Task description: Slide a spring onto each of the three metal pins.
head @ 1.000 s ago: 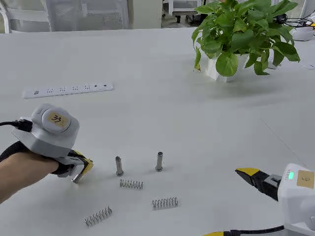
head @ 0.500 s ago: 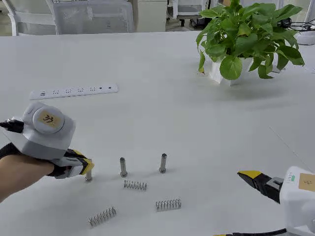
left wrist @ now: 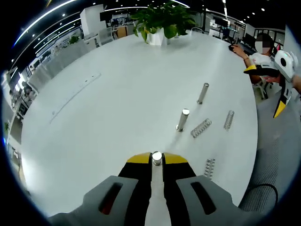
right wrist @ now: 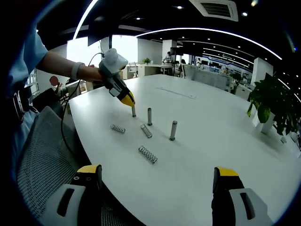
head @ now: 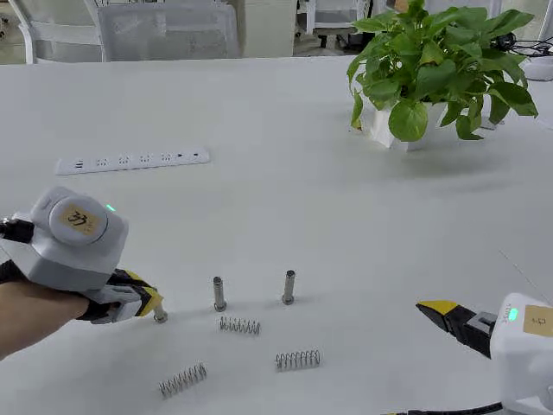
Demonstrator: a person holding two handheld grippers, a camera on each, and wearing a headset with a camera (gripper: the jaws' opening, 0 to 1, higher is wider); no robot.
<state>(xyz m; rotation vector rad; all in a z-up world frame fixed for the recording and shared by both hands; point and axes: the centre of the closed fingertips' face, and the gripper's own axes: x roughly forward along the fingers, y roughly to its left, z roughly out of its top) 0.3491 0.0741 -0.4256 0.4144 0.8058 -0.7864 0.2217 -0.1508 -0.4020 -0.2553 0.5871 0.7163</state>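
The broad white tabletop (head: 285, 207) is smooth and matt, with a faint sheen. The short silvery pins (head: 219, 294) are bare polished metal. The leftmost pin (left wrist: 156, 158) glints between the yellow-and-black plastic jaws of the left gripper (head: 152, 304). The coiled springs (head: 239, 325) are thin bright metal wire. The left one and the right gripper (right wrist: 157, 172) have matt pale-grey plastic shells. The far plant's green leaves (head: 432, 60) look glossy. The long white power strip (head: 134, 161) is smooth plastic.
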